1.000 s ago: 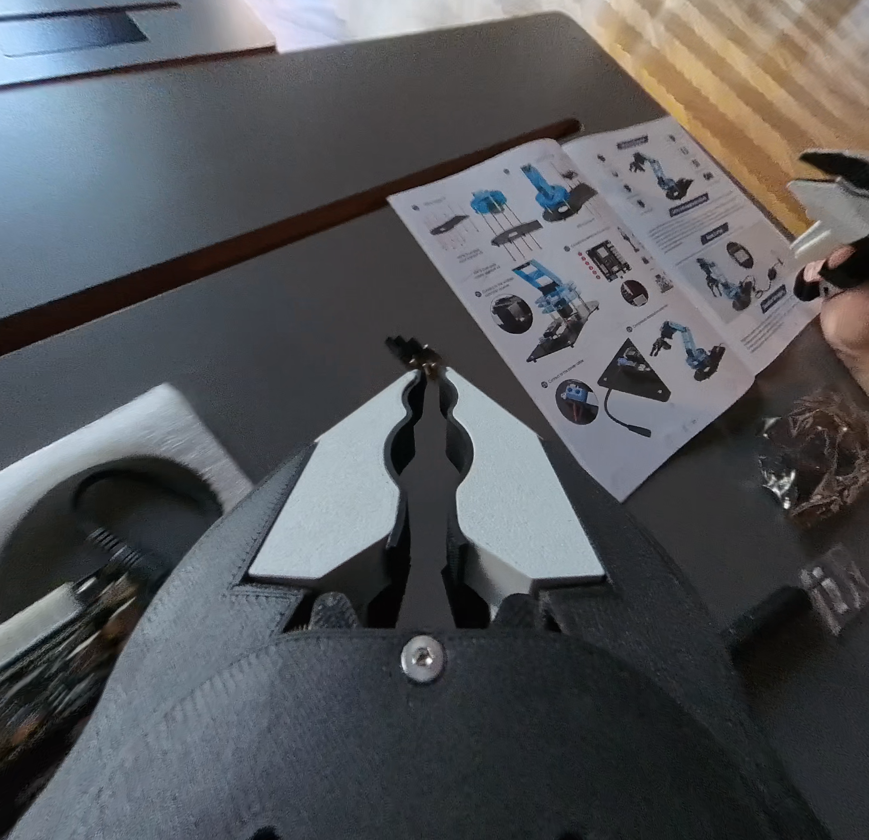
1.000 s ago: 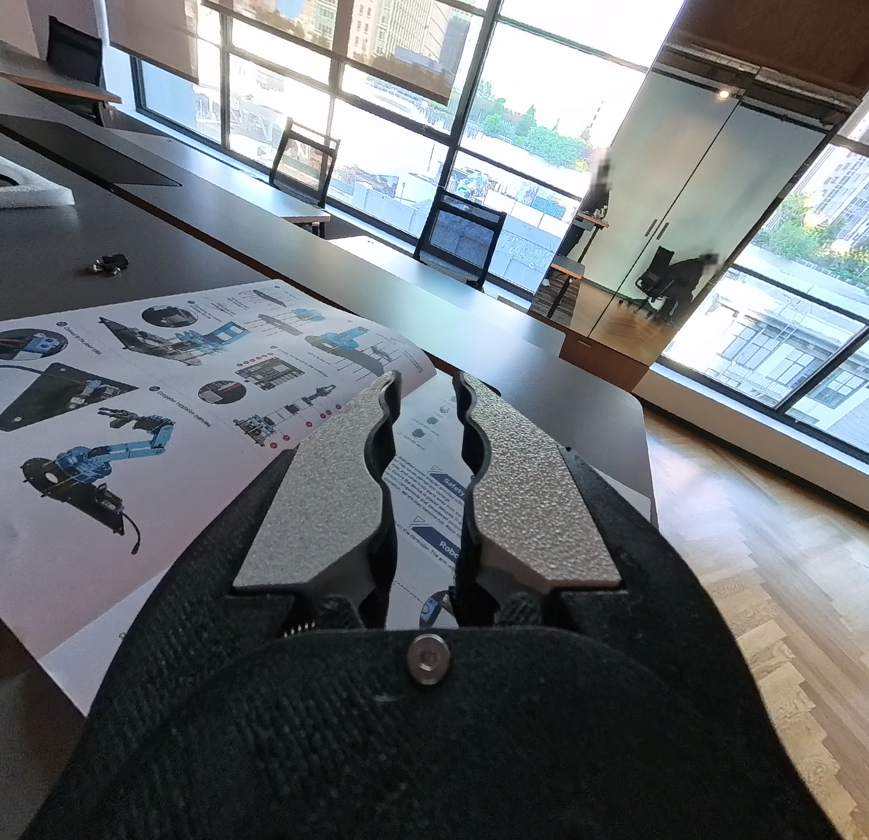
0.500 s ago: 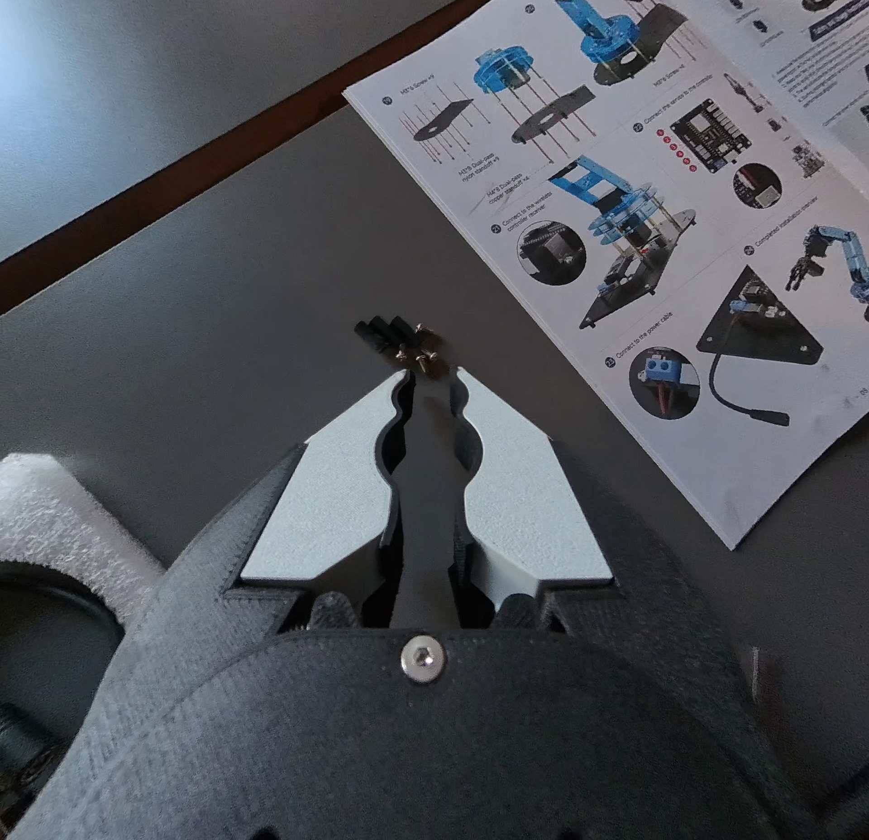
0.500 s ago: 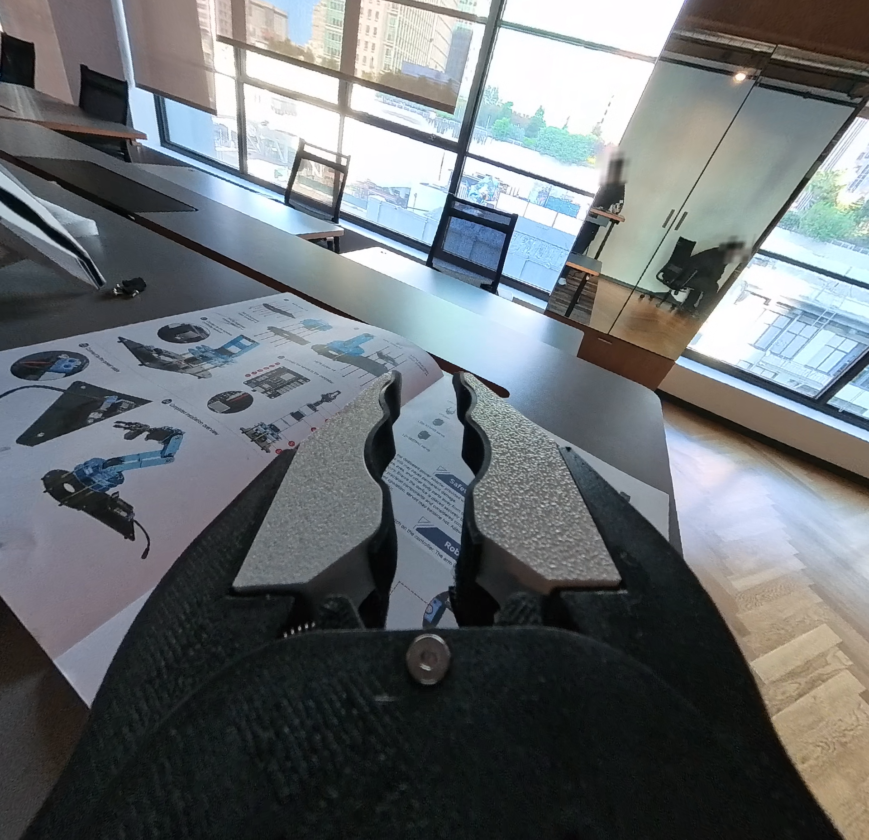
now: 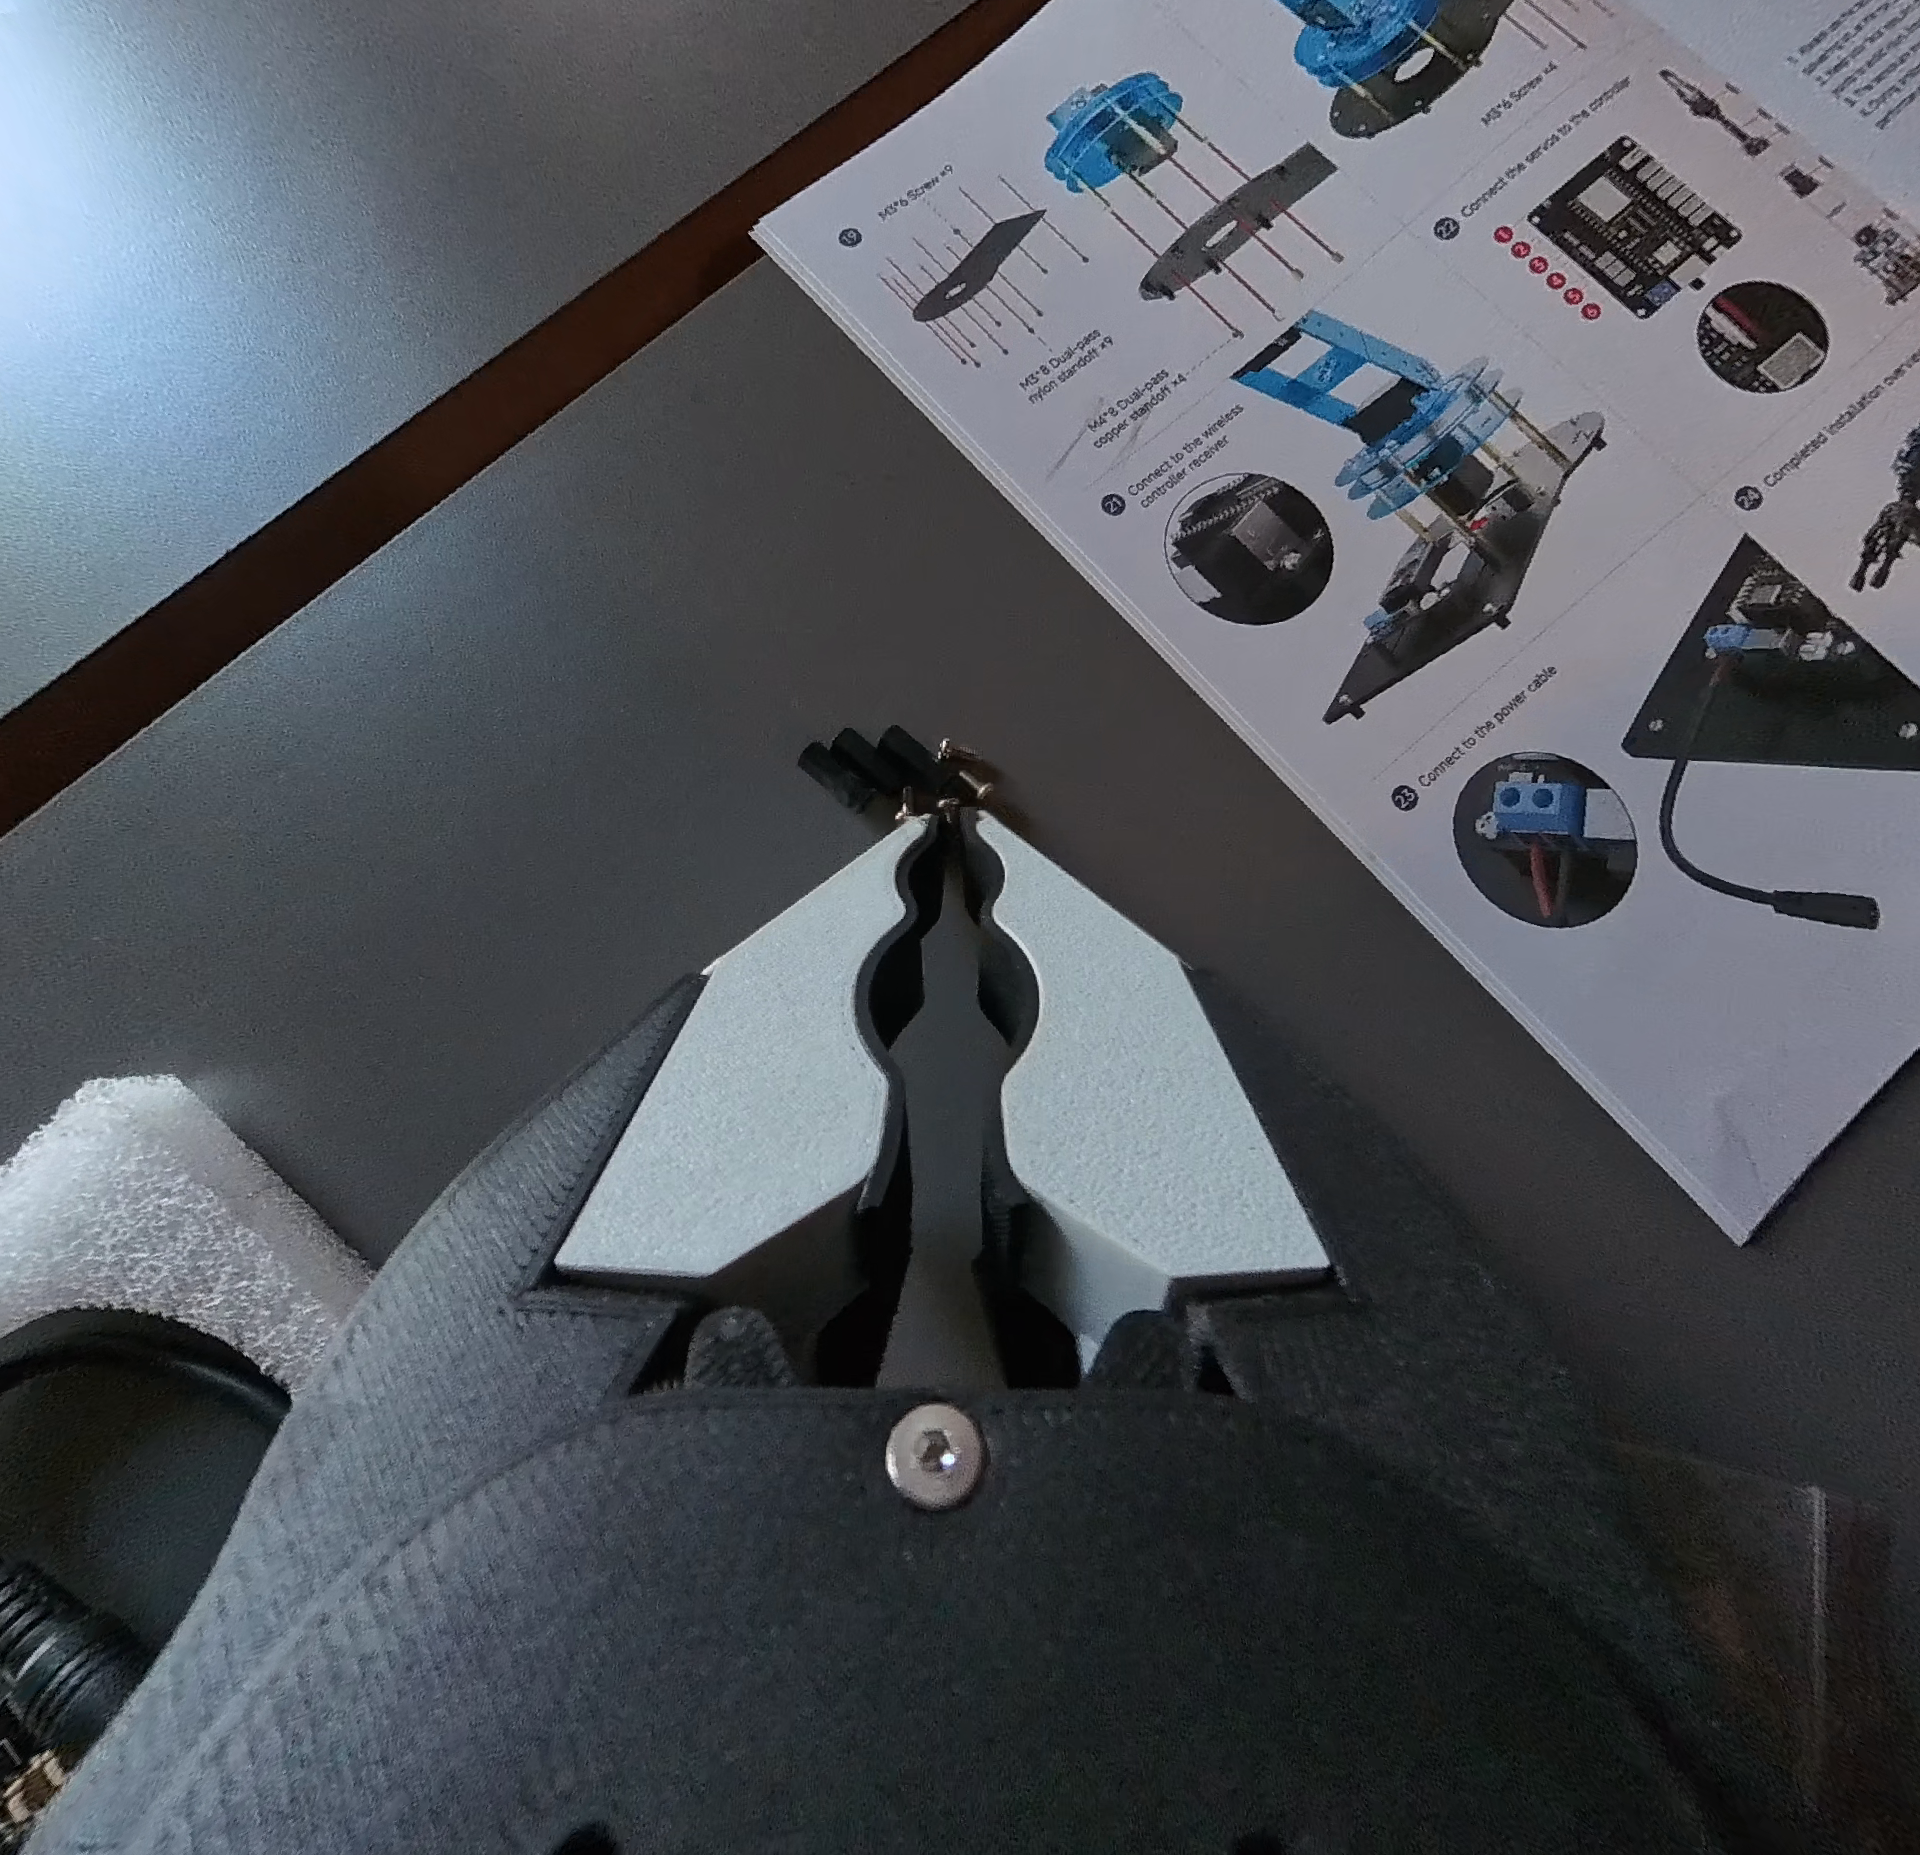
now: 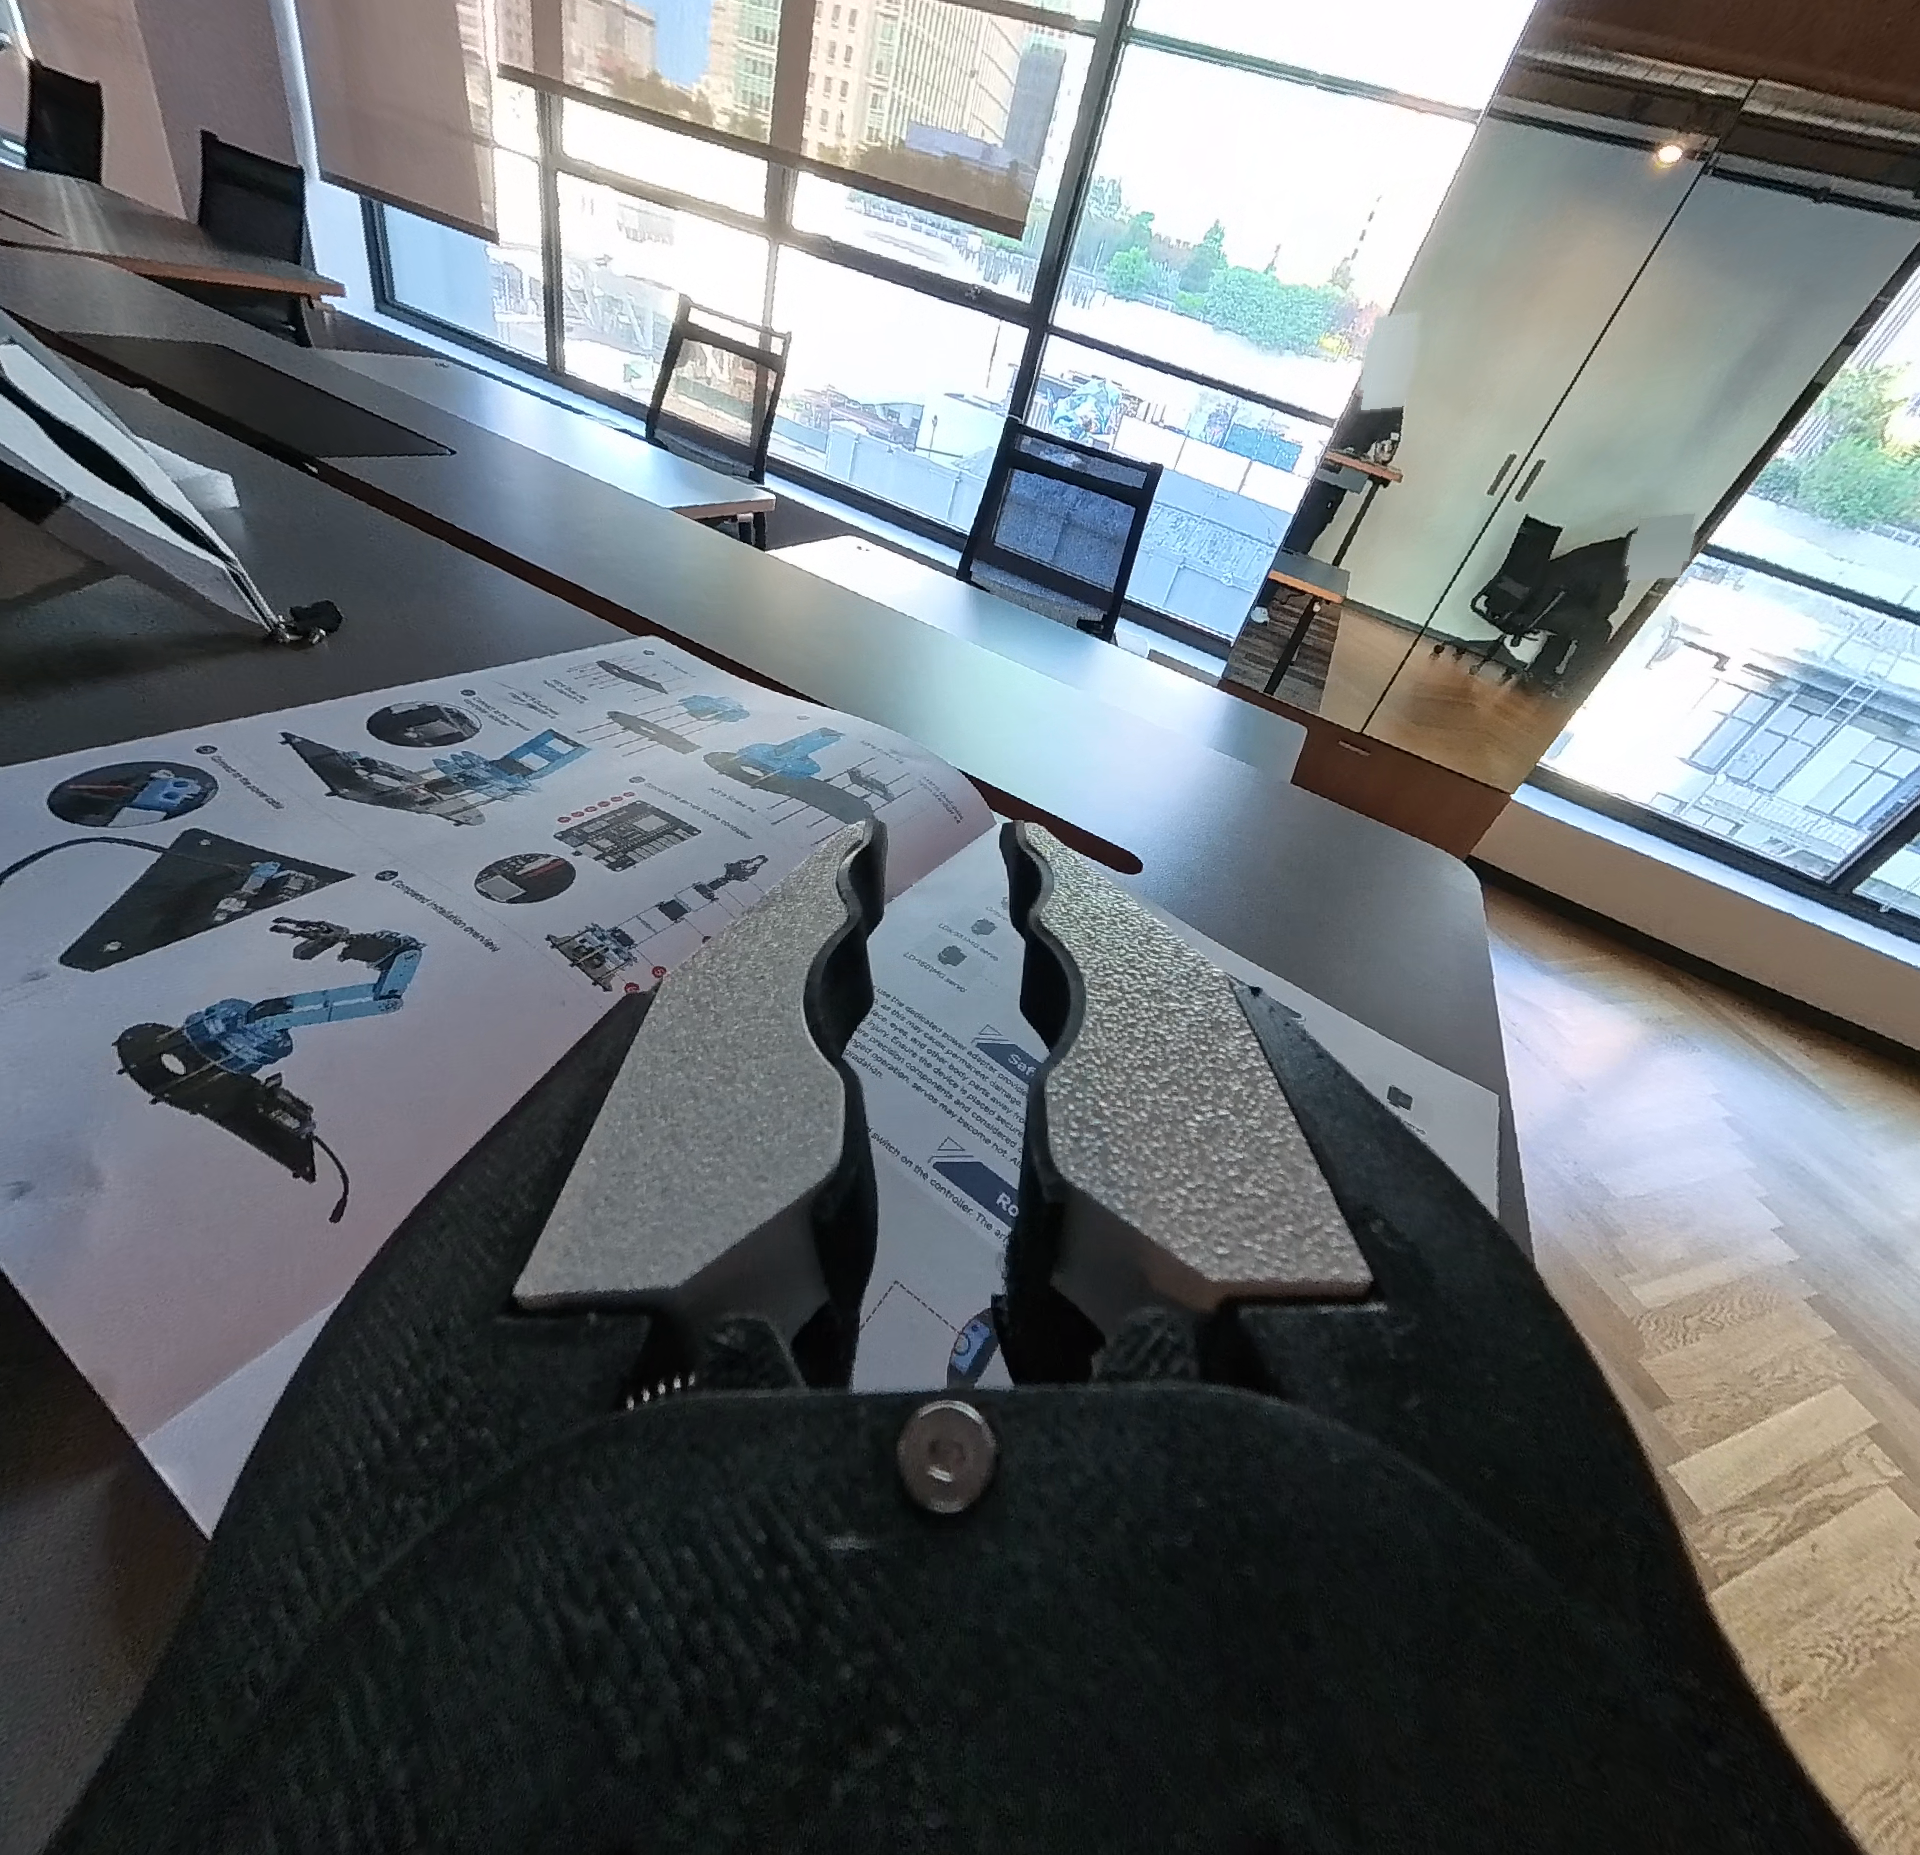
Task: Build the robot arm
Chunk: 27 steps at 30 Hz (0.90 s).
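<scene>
A dark table [image 5: 520, 579] carries an open instruction booklet [image 5: 1455, 558]. The right gripper [image 6: 943, 849] hovers over it, jaws slightly parted, empty. The left gripper [image 5: 943, 831], nearly closed, pinches at small screws [image 5: 951, 779] beside black standoffs [image 5: 852, 766].

Booklet [image 5: 1351, 517]: cut off by the top and right edges in the left wrist view.
Foam [image 5: 135, 1213]: cut by the left edge; its hollow is partly hidden behind the left tool [image 5: 943, 831].
Small parts [image 5: 904, 777]: too small to be told apart; whether any is gripped cannot be seen.
Right page [image 6: 935, 1057]: largely hidden behind the right tool [image 6: 943, 841].
</scene>
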{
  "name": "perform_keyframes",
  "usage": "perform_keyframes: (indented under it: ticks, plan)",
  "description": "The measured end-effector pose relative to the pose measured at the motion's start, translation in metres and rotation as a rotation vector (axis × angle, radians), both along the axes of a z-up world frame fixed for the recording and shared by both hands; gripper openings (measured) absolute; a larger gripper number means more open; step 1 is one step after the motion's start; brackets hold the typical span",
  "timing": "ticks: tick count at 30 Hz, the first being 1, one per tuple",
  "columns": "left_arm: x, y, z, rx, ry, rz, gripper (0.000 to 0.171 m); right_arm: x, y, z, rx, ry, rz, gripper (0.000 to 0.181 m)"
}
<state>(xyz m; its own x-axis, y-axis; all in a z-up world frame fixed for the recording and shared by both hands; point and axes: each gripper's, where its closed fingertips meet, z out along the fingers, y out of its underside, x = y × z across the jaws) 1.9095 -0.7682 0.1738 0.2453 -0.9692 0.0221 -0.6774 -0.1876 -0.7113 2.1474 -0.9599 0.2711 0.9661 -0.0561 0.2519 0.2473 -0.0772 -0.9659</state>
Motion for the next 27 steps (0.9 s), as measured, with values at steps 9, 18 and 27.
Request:
perform_keyframes:
  ticks: [9,18,27]
  plan:
    - [-0.005,-0.003,0.002,-0.027,-0.022,0.004,0.000,-0.001,0.001,-0.001,-0.006,0.001,0.005,0.022]
    - [-0.014,-0.043,0.039,-0.179,-0.169,-0.046,0.000,-0.011,0.005,-0.007,-0.034,0.009,0.059,0.022]
    - [-0.022,-0.153,0.078,-0.529,-0.311,-0.365,0.000,-0.184,-0.017,0.014,-0.178,0.017,0.771,0.022]
